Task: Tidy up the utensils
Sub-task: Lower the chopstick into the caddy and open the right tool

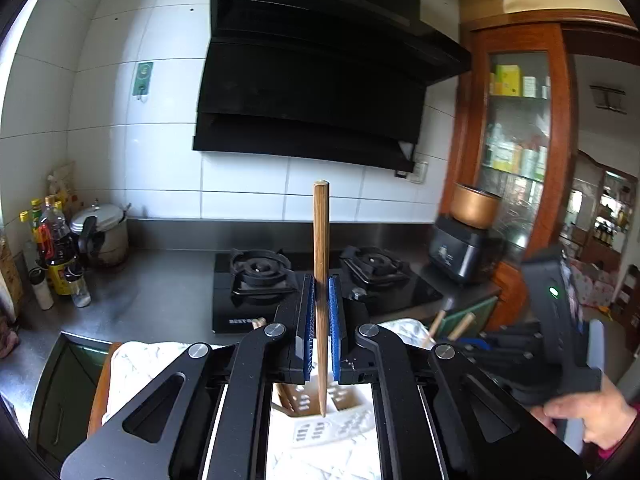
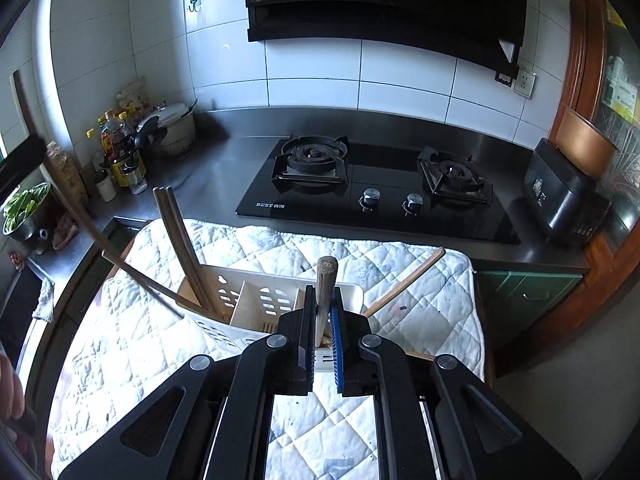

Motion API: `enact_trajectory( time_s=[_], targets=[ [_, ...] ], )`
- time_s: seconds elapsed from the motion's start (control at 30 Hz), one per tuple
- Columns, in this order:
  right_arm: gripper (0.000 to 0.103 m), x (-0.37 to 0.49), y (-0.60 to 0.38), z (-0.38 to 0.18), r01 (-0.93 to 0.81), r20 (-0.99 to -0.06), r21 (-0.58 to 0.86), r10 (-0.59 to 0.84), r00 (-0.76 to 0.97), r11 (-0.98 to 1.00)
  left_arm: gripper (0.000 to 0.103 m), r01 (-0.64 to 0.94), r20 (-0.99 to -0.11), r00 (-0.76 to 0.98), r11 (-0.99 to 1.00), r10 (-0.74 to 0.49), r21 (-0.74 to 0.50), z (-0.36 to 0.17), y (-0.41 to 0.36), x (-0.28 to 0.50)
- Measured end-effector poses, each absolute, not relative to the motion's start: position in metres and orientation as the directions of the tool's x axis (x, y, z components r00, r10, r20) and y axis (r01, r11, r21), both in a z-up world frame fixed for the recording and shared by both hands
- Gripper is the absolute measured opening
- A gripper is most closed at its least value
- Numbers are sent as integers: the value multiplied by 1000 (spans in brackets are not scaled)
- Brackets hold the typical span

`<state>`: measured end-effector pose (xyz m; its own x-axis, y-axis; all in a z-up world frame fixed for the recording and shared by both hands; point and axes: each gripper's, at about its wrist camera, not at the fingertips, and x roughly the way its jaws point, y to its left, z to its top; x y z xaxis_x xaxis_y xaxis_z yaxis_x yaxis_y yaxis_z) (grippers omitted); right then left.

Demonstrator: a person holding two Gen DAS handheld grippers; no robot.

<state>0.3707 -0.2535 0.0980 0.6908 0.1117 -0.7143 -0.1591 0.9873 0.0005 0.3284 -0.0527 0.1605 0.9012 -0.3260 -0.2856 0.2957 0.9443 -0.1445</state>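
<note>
Through the left wrist camera, we see our left gripper clamped on a single brown wooden chopstick. Its long axis stands nearly upright between the blue pads, the blunt end high against the tiled wall and the thin tip hanging just over the white slotted utensil caddy below the jaws. The caddy sits on a quilted white cloth. The right-hand gripper body shows at the right edge.

Through the right wrist camera, our right gripper is closed on a thicker pale wooden handle, end-on to us and standing in the caddy's right compartment. Two dark chopsticks lean out of the left compartment; another chopstick lies loose on the cloth towards its right edge. We judge the left hand nearer to dropping its stick: the caddy lies straight below its tip.
</note>
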Motion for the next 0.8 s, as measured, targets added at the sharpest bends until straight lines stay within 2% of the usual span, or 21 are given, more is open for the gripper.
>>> enact_trajectory(
  time_s=[0.13,0.47,0.6,0.67,0.8],
  targets=[
    [7,372,-254,92,-163,-720,5,117,684,987,5,266,-300,902,948,-310,-177,149,-51,349],
    [8,366,-252,94,-168,-706,-12,110,700,986,5,266,-403,850,937,-339,-226,107,-51,380],
    [21,358,-252,100,-175,-688,-14,118,716,984,6,293,-438,820,928,-367,-230,96,-53,387],
    [24,353,-251,102,-181,-682,-7,128,720,983,6,302,-450,811,927,-373,-225,92,-55,389],
    [39,340,-250,104,-190,-667,-26,125,735,981,9,320,-448,804,919,-392,-231,89,-57,382]
  ],
)
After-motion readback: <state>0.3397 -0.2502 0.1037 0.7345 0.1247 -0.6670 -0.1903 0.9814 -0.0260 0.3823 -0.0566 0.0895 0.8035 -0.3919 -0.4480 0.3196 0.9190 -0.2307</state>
